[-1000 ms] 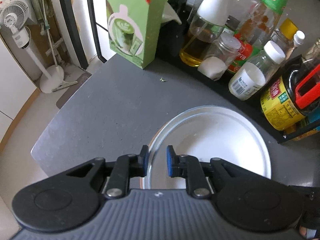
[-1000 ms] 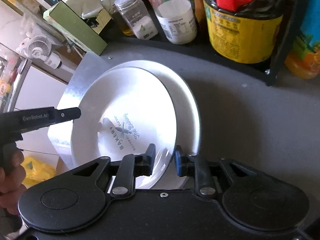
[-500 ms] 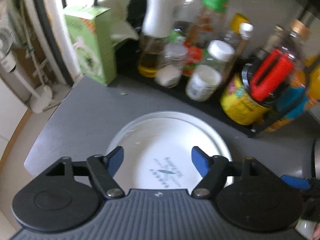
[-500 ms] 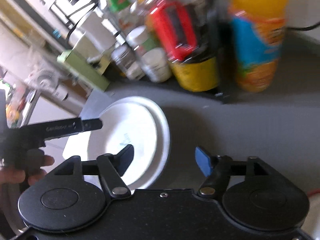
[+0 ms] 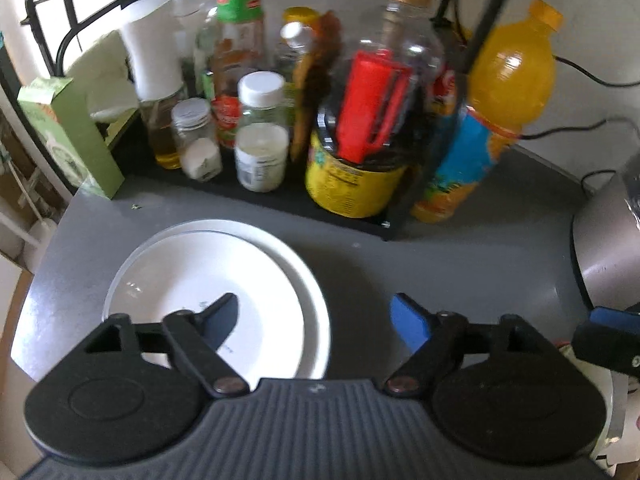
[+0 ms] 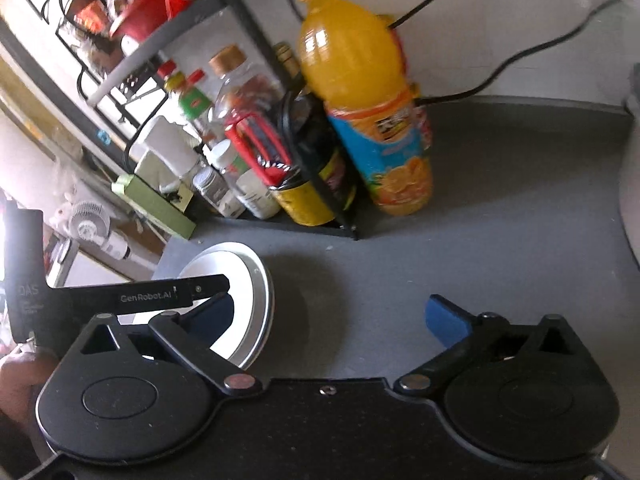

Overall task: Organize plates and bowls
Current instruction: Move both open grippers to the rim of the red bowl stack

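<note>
Two white plates (image 5: 224, 280) lie stacked on the grey counter (image 5: 460, 272), the upper one shifted slightly left of the lower. In the right wrist view the same stack (image 6: 240, 276) sits at the counter's left end. My left gripper (image 5: 316, 316) hovers above the stack's right side, its jaws opening, with nothing between them. My right gripper (image 6: 332, 316) is raised over bare counter to the right of the plates, its jaws also opening and empty. The left gripper's black body (image 6: 120, 296) shows at the left of the right wrist view, with a hand (image 6: 20, 376) under it.
A black rack (image 5: 280, 200) of oil and condiment bottles stands along the back. An orange juice bottle (image 6: 360, 92) stands beside it and a green box (image 5: 68, 140) at the left. A metal pot (image 5: 608, 240) sits at the right. Cables run along the wall.
Both grippers let go of the plate rims, opened wide and pulled up and back. The plates now lie stacked and free on the counter.
</note>
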Action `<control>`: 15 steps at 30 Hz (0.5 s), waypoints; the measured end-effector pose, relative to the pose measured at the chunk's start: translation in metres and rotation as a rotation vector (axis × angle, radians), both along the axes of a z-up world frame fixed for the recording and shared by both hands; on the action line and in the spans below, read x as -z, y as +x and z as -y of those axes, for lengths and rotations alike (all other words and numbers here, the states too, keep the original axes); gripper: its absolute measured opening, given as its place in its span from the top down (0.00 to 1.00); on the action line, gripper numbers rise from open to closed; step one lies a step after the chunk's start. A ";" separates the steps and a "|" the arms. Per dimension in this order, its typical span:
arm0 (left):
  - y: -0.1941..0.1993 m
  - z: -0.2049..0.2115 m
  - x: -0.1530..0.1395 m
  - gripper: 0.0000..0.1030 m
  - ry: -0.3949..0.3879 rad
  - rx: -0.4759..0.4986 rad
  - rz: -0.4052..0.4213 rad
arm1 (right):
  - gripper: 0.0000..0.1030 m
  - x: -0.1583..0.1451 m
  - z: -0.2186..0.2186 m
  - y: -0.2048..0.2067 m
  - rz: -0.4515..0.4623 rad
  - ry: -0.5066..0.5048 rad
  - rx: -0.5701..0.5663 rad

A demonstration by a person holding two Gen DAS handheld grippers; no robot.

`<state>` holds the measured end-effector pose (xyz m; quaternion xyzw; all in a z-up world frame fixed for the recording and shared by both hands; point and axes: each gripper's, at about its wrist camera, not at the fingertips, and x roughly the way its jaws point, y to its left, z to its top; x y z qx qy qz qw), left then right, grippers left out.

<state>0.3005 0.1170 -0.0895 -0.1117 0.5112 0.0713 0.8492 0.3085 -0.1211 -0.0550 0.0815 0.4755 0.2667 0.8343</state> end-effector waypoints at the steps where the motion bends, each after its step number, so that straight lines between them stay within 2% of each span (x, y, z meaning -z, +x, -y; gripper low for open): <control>1: 0.000 0.006 -0.002 0.13 -0.006 0.012 0.011 | 0.00 -0.002 0.007 -0.002 0.003 0.005 0.008; 4: -0.001 0.022 -0.007 0.07 -0.025 0.022 0.020 | 0.00 -0.004 0.025 -0.007 0.010 0.014 0.035; 10: -0.008 0.056 -0.013 0.05 -0.068 0.068 0.029 | 0.00 -0.007 0.061 -0.022 0.035 0.016 0.068; 15: -0.015 0.086 -0.006 0.05 -0.108 0.101 0.006 | 0.00 -0.003 0.091 -0.032 0.036 0.022 0.102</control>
